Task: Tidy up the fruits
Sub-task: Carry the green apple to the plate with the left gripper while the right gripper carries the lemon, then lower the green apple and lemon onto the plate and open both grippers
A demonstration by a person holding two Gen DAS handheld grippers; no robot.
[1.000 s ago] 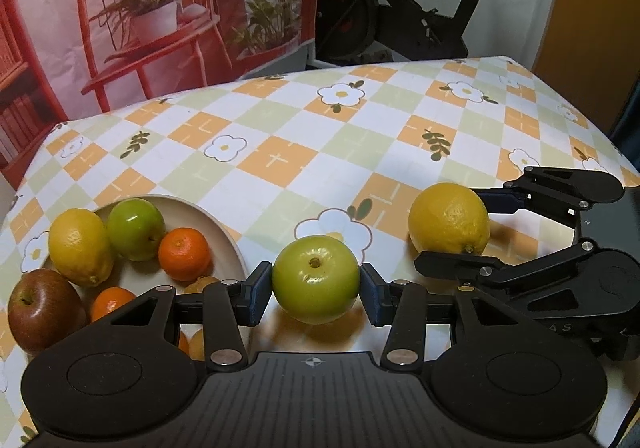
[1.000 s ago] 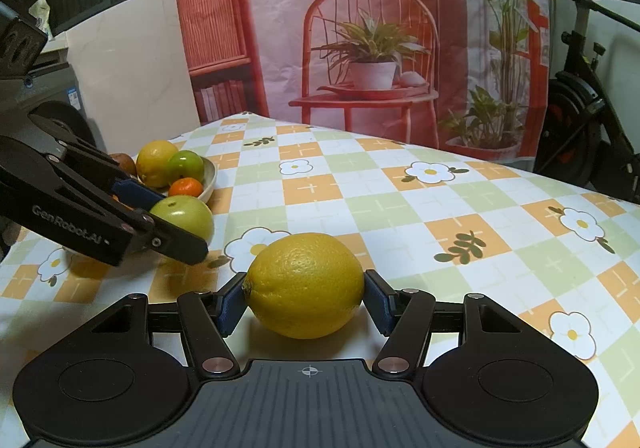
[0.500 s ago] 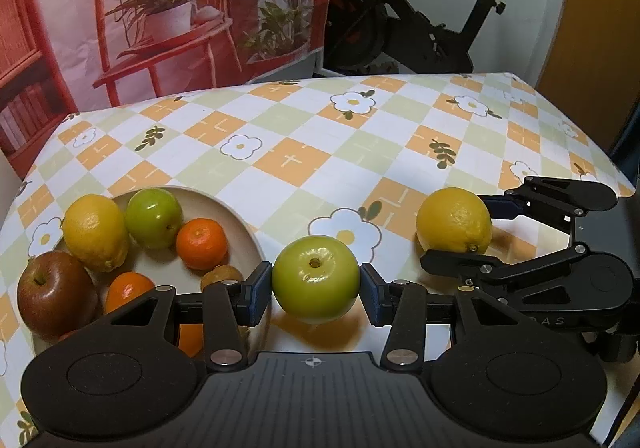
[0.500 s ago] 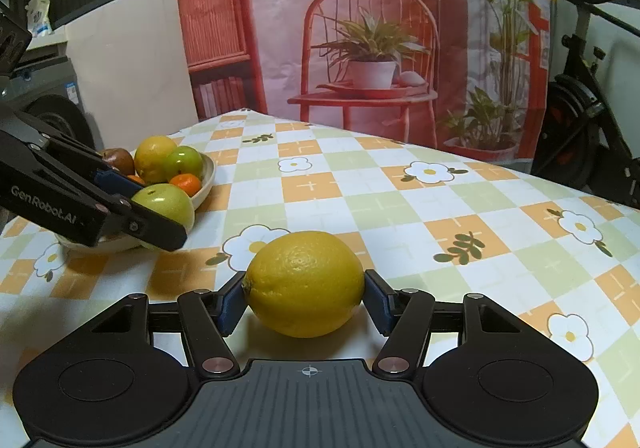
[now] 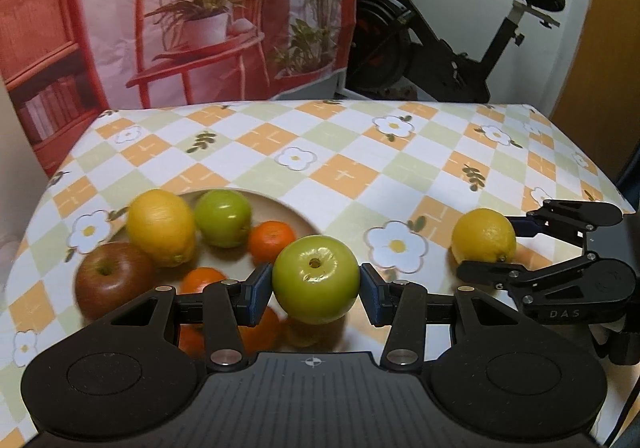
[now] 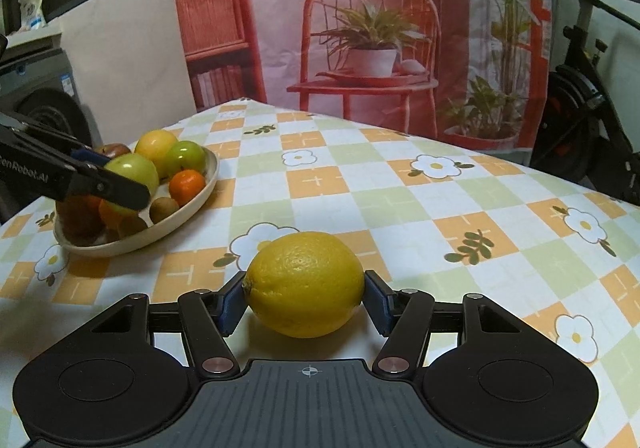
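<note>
Checkered tablecloth (image 6: 328,175) scene: left gripper (image 5: 316,290) is clamped on a green apple (image 5: 315,278) right over the bowl's (image 6: 200,193) near rim, while right gripper (image 6: 304,306) squeezes a lemon (image 6: 305,284) lengthwise, well right of the bowl toward the table's right edge.

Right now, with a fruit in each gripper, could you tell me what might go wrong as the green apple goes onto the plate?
1. The plate is already crowded; releasing the green apple from the left gripper onto the pile could send a mandarin or kiwi over the low rim.
2. The apple itself may roll off the heap.
3. The right gripper pinches the lemon at its rounded ends, so it might slip.
</note>
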